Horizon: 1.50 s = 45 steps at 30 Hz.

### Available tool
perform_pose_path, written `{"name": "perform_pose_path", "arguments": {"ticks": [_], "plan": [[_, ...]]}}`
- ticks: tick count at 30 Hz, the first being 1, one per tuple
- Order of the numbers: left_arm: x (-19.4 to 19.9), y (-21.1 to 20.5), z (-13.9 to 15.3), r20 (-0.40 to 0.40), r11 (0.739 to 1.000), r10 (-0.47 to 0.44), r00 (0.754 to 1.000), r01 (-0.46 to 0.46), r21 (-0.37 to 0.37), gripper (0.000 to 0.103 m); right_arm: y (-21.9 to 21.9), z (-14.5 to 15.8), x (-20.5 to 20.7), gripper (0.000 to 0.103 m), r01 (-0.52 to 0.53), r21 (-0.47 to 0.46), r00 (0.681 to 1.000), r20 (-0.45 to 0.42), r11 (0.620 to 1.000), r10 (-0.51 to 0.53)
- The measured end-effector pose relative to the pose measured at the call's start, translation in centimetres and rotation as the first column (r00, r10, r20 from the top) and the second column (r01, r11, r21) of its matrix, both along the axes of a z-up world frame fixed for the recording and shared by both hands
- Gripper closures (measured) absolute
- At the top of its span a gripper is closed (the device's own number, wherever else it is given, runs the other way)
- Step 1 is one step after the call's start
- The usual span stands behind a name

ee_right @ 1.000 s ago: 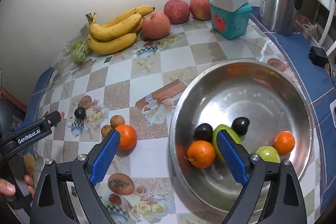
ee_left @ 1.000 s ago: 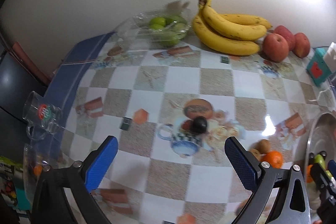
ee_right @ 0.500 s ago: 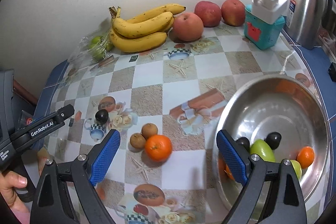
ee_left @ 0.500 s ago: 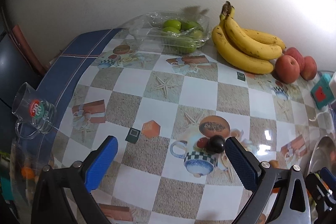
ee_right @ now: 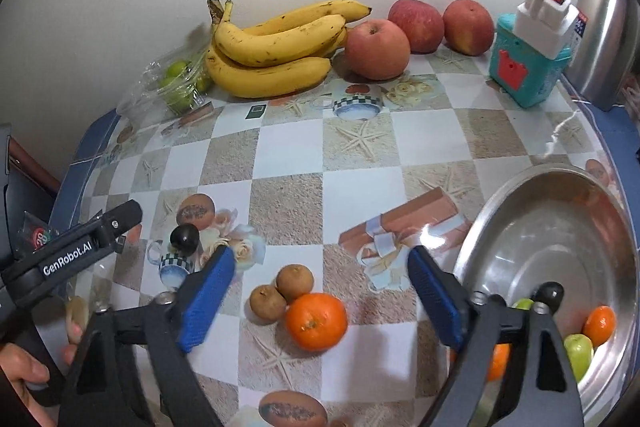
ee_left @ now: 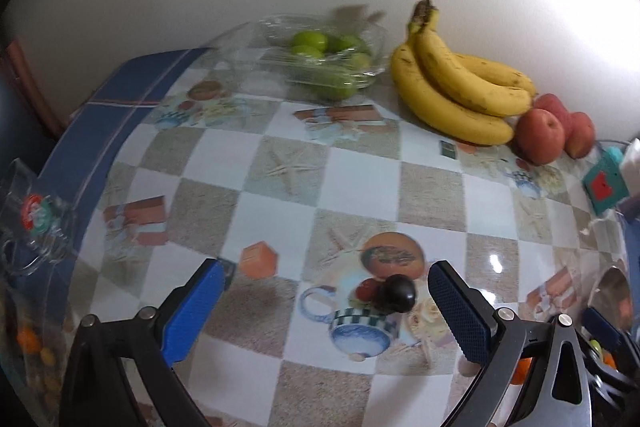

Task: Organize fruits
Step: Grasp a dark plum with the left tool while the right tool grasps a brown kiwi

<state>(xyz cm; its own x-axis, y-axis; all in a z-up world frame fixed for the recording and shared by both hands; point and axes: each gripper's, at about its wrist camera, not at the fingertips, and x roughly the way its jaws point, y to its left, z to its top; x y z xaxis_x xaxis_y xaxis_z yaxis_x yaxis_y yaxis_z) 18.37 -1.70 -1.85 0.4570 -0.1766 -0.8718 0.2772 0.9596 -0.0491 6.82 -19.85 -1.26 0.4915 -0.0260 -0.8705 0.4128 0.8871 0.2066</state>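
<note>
Both wrist views overlook table, sharing bananas (ee_left: 460,87)

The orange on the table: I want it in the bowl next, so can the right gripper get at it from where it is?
Probably yes. The right gripper is open with the orange between its fingers. Two small brown fruits touch the orange's far side and may get nudged.

the table (ee_right: 288,163) wears a checkered cloth printed with starfish, cups and gift boxes. along the wall on it sit a clear tray of green fruit (ee_left: 320,63), a bunch of bananas (ee_right: 276,51), three red apples (ee_right: 378,49) and a teal box (ee_right: 528,67). nearer lie a small dark fruit (ee_right: 184,237), two brown fruits (ee_right: 280,289) touching an orange (ee_right: 316,321), and a steel bowl (ee_right: 520,211).
</note>
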Motion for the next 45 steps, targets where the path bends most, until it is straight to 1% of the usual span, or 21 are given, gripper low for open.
{"name": "perform_pose_path", "arguments": {"ticks": [1, 3, 5, 6, 9, 11, 12, 15, 17, 18, 19, 21, 23, 27, 29, 31, 32, 37, 45], "plan": [[0.0, -0.3, -0.1, -0.005, 1.000, -0.010, 1.000, 0.010, 0.000, 0.000, 0.0, -0.2, 0.2, 0.027, -0.002, 0.007, 1.000, -0.005, 1.000, 0.002], [0.1, -0.7, -0.4, -0.017, 1.000, -0.020, 1.000, 0.020, -0.005, 0.001, 0.1, -0.7, 0.6, 0.028, -0.009, 0.026, 1.000, -0.013, 1.000, 0.009], [0.1, -1.0, -0.7, -0.035, 0.999, -0.031, 0.999, 0.030, -0.036, 0.003, 0.2, -1.3, 0.9, 0.036, -0.015, 0.058, 1.000, -0.019, 0.998, 0.016], [0.1, -1.2, -0.8, -0.046, 0.998, -0.042, 0.998, 0.040, -0.057, 0.005, 0.2, -1.6, 1.0, 0.043, -0.022, 0.071, 0.999, -0.027, 0.997, 0.024], [0.1, -1.7, -1.3, -0.067, 0.996, -0.065, 0.996, 0.060, -0.073, 0.012, 0.5, -2.3, 1.3, 0.046, -0.031, 0.097, 0.998, -0.043, 0.995, 0.036], [0.1, -2.1, -1.7, -0.082, 0.995, -0.075, 0.994, 0.069, -0.078, 0.019, 0.6, -2.7, 1.5, 0.050, -0.036, 0.106, 0.997, -0.059, 0.994, 0.042], [0.1, -2.2, -1.8, -0.091, 0.994, -0.078, 0.993, 0.071, -0.085, 0.020, 0.7, -2.9, 1.6, 0.052, -0.039, 0.112, 0.997, -0.061, 0.993, 0.046], [0.2, -2.4, -2.4, -0.118, 0.993, -0.082, 0.990, 0.070, -0.099, 0.029, 1.0, -3.2, 1.8, 0.054, -0.053, 0.111, 0.995, -0.073, 0.992, 0.061], [0.2, -2.6, -2.8, -0.130, 0.992, -0.087, 0.988, 0.074, -0.105, 0.037, 1.2, -3.6, 2.0, 0.058, -0.057, 0.111, 0.994, -0.083, 0.992, 0.066], [0.2, -2.7, -2.9, -0.135, 0.991, -0.090, 0.987, 0.075, -0.106, 0.038, 1.1, -3.6, 1.9, 0.061, -0.056, 0.115, 0.995, -0.080, 0.992, 0.066], [0.2, -2.8, -3.1, -0.140, 0.992, -0.090, 0.986, 0.076, -0.106, 0.039, 1.1, -3.7, 1.9, 0.061, -0.056, 0.121, 0.995, -0.079, 0.991, 0.066], [0.2, -2.9, -3.4, -0.151, 0.992, -0.090, 0.984, 0.074, -0.106, 0.042, 1.2, -3.7, 1.9, 0.063, -0.059, 0.114, 0.994, -0.081, 0.992, 0.069], [0.3, -3.1, -3.7, -0.161, 0.991, -0.093, 0.983, 0.076, -0.111, 0.051, 1.2, -3.8, 1.9, 0.066, -0.059, 0.109, 0.994, -0.084, 0.992, 0.068], [0.3, -3.3, -4.2, -0.179, 0.991, -0.097, 0.979, 0.078, -0.113, 0.058, 1.3, -3.9, 2.0, 0.068, -0.059, 0.103, 0.994, -0.085, 0.993, 0.068], [0.2, -3.4, -4.3, -0.182, 0.990, -0.102, 0.978, 0.082, -0.113, 0.065, 1.4, -3.9, 2.1, 0.069, -0.065, 0.094, 0.993, -0.090, 0.993, 0.073], [0.2, -3.4, -4.3, -0.182, 0.990, -0.102, 0.978, 0.082, -0.112, 0.069, 1.5, -3.9, 2.2, 0.073, -0.075, 0.081, 0.992, -0.095, 0.994, 0.083], [0.2, -3.4, -4.3, -0.181, 0.991, -0.100, 0.979, 0.081, -0.109, 0.072, 1.6, -3.9, 2.2, 0.073, -0.081, 0.081, 0.992, -0.093, 0.993, 0.088], [0.2, -3.2, -4.3, -0.185, 0.990, -0.092, 0.978, 0.071, -0.121, 0.073, 1.9, -3.9, 2.3, 0.076, -0.099, 0.066, 0.990, -0.095, 0.993, 0.105], [0.3, -2.6, -4.1, -0.193, 0.988, -0.083, 0.978, 0.055, -0.146, 0.074, 1.5, -3.8, 2.1, 0.077, -0.083, 0.099, 0.993, -0.073, 0.992, 0.090]]}}
